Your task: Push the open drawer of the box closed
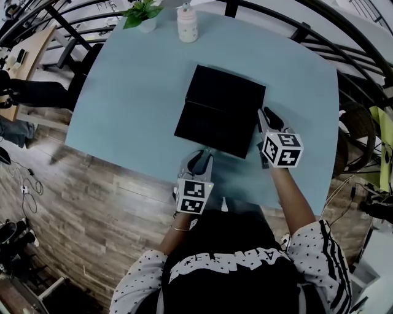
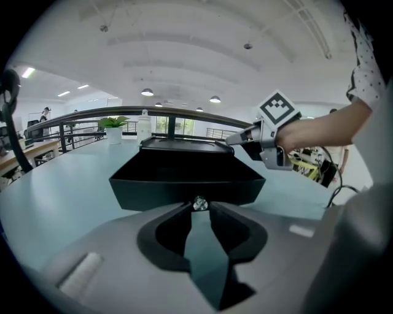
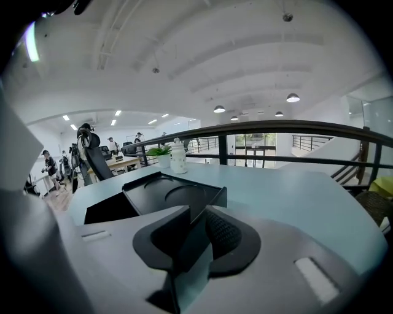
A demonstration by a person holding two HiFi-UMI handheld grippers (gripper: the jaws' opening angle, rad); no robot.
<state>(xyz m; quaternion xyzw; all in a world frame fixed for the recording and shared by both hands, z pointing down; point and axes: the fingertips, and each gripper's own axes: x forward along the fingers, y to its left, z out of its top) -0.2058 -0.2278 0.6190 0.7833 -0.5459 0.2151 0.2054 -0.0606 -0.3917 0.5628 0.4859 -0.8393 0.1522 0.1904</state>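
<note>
Shirt [image 1: 227, 257], black, fills the bottom of the head view, and both arms reach up from it onto the teal counter [image 1: 135, 92]. Left gripper [image 1: 199, 156] sits low centre, its nose right up against the front of the drawer [image 1: 212, 132]. In its own view the jaws are pinched in on the little silver knob [image 2: 199, 203] at the middle of the drawer front, and the drawer's dark hollow gapes just above it. That drawer stands well out of the black box [image 1: 226, 92] at the centre of the frame, pulled toward the bottom edge. Right gripper [image 1: 264, 113] lies along the right side of the box, just beside it; whether it touches I can't tell. Seen from its own view it is clenched with nothing in it, only a thin slit between the jaws, the lid's round hollows just beyond the tips. Up at the top edge stand a white bottle [image 1: 187, 24] and a small green plant [image 1: 141, 11].
</note>
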